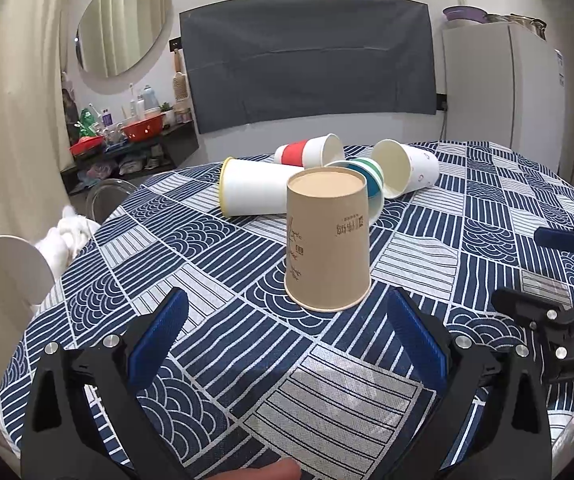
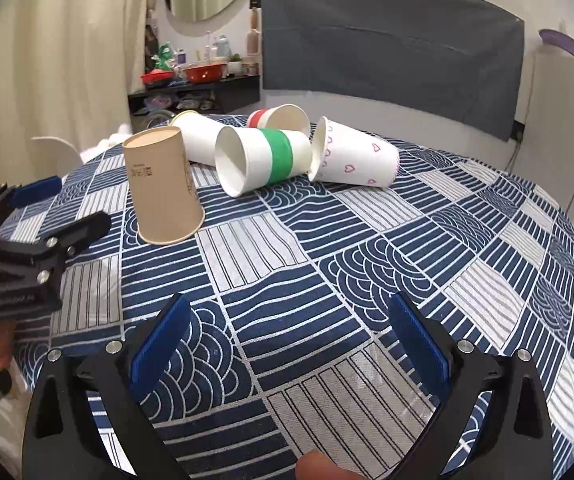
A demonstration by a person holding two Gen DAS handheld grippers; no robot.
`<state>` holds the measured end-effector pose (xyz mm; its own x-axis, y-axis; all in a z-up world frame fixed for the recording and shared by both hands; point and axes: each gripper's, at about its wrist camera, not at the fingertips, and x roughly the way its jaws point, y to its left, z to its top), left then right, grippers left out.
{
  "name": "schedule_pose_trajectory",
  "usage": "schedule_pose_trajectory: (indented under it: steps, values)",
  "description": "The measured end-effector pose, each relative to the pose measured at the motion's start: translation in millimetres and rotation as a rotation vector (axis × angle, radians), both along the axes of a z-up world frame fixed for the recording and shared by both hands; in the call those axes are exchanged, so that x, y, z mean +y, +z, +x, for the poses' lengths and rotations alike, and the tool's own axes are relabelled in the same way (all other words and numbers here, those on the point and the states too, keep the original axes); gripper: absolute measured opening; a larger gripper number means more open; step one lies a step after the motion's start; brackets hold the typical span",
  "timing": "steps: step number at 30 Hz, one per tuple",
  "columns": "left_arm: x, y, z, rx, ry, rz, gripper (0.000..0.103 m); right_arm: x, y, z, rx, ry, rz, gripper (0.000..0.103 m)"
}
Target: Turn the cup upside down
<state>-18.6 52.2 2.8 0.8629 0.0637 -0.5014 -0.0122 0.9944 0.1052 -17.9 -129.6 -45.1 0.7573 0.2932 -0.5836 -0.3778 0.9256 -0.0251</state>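
Observation:
A brown paper cup (image 1: 327, 240) stands upside down, mouth on the tablecloth, just ahead of my left gripper (image 1: 287, 320), which is open and empty. The cup also shows in the right wrist view (image 2: 165, 186). Behind it several cups lie on their sides: a plain white one (image 1: 255, 192), a red-banded one (image 1: 311, 152), a green-banded one (image 2: 263, 158) and a heart-printed one (image 2: 355, 158). My right gripper (image 2: 287, 320) is open and empty over bare cloth, to the right of the brown cup. Each gripper shows at the edge of the other's view.
The round table (image 2: 447, 260) wears a blue and white patterned cloth. A white chair (image 1: 15, 264) stands at its left edge. A shelf with bowls and bottles (image 1: 135, 128) and a dark covered screen (image 1: 311, 60) stand behind.

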Motion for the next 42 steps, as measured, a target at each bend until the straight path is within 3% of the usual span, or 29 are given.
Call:
schedule_pose_trajectory:
  steps: [7,13,42]
  values:
    - [5,0,-3,-0.015,-0.013,-0.044,0.097,3,0,-9,-0.071,-0.037,-0.033,0.095]
    - [1,1,-8,-0.055,-0.027,-0.019,0.097,1,0,-11,-0.070,-0.041,-0.030,0.095]
    - [4,-1,-4,-0.021,-0.034,-0.041,0.097,5,-3,-8,-0.046,-0.016,-0.046,0.095]
